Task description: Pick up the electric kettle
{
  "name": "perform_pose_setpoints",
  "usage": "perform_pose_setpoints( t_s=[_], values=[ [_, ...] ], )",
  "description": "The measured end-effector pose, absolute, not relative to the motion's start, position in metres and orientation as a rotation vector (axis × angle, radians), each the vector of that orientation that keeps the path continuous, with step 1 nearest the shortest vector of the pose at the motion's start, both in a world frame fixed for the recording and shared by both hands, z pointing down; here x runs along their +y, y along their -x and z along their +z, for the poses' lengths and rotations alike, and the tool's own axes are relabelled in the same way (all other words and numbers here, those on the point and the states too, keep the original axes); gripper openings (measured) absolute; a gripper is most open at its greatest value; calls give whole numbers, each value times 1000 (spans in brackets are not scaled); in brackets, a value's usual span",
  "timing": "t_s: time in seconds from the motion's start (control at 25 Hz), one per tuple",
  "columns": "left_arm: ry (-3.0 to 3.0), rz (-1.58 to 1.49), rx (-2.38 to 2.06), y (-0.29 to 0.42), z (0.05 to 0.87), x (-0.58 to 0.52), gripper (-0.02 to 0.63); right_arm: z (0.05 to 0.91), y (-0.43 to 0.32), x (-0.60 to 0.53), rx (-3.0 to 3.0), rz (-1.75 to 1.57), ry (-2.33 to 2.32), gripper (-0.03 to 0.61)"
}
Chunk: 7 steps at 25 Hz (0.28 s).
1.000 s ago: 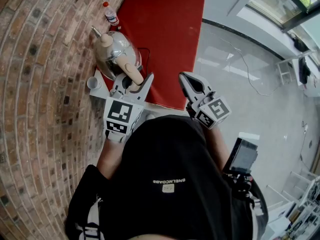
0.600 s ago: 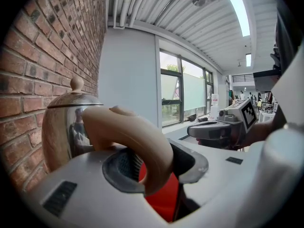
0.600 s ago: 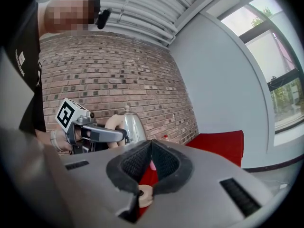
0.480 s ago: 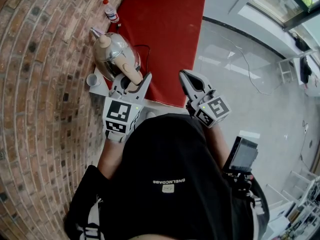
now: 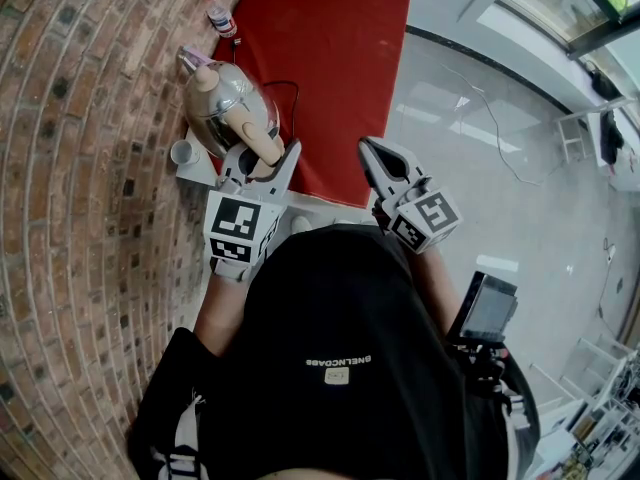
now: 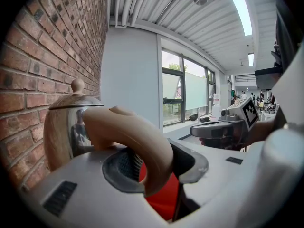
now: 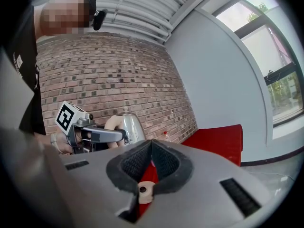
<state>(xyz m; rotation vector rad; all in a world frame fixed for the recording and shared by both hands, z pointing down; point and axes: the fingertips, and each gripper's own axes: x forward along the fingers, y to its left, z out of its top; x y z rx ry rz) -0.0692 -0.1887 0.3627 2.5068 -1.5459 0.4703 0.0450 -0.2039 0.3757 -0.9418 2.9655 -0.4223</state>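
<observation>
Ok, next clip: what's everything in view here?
kettle: 1, silver with beige handle, beside the brick wall
bottle: 1, clear with red cap, beyond the kettle
cup: 1, white, left of the kettle
cord: 1, black, on the red surface by the kettle
red surface: 1, red, ahead of the person
wall: 1, brick, at left
screen: 1, dark, by the person's right side
left gripper: 1, white, shut on the kettle's handle
right gripper: 1, white, shut, empty
</observation>
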Motion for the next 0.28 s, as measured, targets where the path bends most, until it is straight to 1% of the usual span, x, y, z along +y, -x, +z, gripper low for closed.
perform_pose_setpoints(
  t_s=[0.28],
  values=[
    [-2515,473,-1558,69,363,-191,144,379,-50,-206,2969,-417,949,6]
  ],
)
